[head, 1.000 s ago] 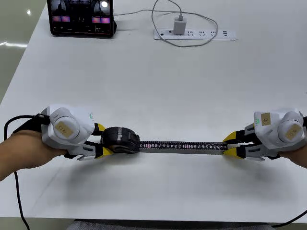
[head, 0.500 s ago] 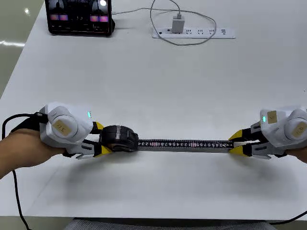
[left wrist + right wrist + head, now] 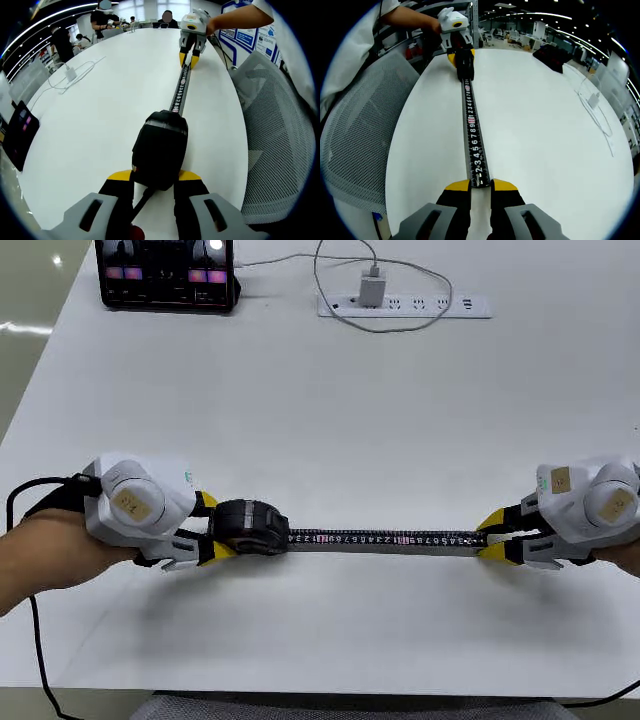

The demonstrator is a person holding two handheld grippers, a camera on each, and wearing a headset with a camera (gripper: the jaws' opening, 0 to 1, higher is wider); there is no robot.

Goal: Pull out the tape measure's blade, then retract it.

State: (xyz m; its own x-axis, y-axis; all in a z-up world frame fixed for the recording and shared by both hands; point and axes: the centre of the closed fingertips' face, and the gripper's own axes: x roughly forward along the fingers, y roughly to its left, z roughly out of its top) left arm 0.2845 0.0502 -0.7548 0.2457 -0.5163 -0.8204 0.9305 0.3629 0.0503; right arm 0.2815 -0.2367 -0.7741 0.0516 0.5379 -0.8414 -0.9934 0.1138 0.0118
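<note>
While the left tool pinches the tape measure's black case between its yellow-tipped jaws, the right tool is pressed tight on the free end of the blade, and that blade is drawn out straight between the two! Its long axis runs sideways from the case, level with the near edge of the white worktop, the mouth of the case pointing at the right tool. The case sits close to that near edge. Whether the blade rests on the surface or hangs just above it, I cannot tell.

Numbers on the blade face up. They are tiny specks in the head view but crisp in the right gripper view, counting upward toward the case, with red marks among the black.

Now the hidden bits: the blade's end hook is buried between the right tool's jaws, the back of the case is covered by the left tool's jaws, and the right tool's body is cut by the picture edge in the head view. The left hand wraps the grip behind the case.

Well beyond the case, at the worktop's far side, a power strip carries a white charger. A dark screen, cropped at the top, stands off to the case's far left. On the near side of the case, a grey mesh chair shows in the left gripper view.
</note>
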